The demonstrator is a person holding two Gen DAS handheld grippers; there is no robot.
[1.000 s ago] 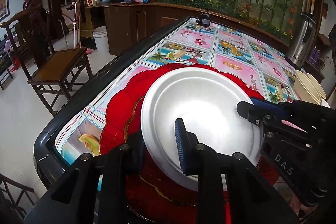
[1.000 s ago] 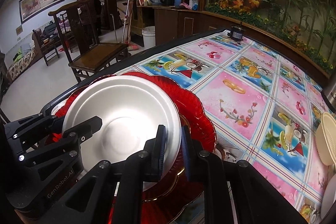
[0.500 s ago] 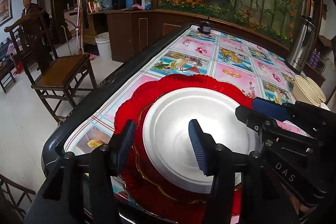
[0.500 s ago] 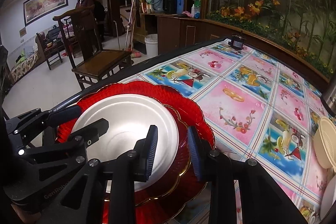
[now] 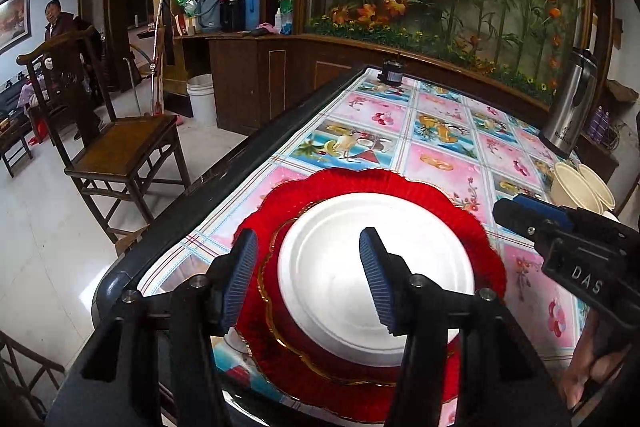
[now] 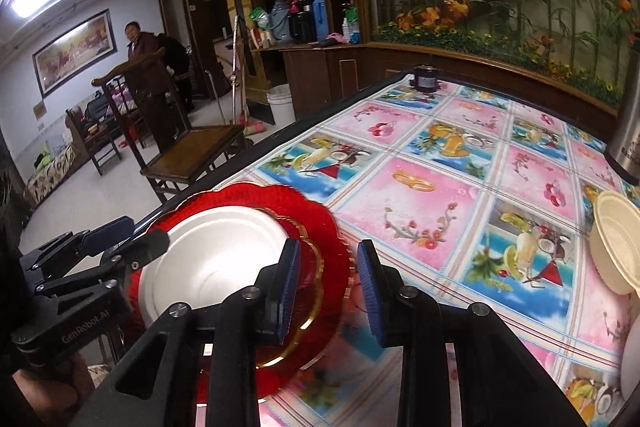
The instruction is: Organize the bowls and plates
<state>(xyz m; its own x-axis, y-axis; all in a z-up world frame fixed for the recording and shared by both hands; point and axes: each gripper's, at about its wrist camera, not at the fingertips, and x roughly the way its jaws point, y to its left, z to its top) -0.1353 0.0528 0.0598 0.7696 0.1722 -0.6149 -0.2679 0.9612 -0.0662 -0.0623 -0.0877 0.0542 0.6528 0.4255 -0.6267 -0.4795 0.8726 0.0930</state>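
The round white foam plate (image 5: 372, 275) sits nested on the scalloped red glass platter (image 5: 472, 227), both grippers (image 5: 308, 279) (image 6: 328, 287) parted and empty, while the cream foam bowls (image 6: 616, 239) beside it remain unsorted.

White plate (image 5: 360, 267): matt, smooth, foam-like or paper-like finish. Red charger plate (image 5: 440, 199): glossy, translucent, finely ribbed scalloped rim with gilt edging. Tablecloth (image 5: 440, 163): glossy printed plastic sheet, smooth. Table edge (image 5: 224, 183): dark, smooth, semi-gloss. Cream bowls (image 6: 616, 243): matt plastic or foam, ribbed walls. Left gripper (image 5: 308, 279) and right gripper (image 6: 328, 291): matt black plastic bodies, metal screw heads, blue ribbed rubber-like pads (image 5: 376, 279). Thermos jug (image 5: 568, 107): brushed metal, black plastic trim. Chair (image 5: 120, 147): dark polished wood. Floor (image 5: 40, 247): glossy tile.
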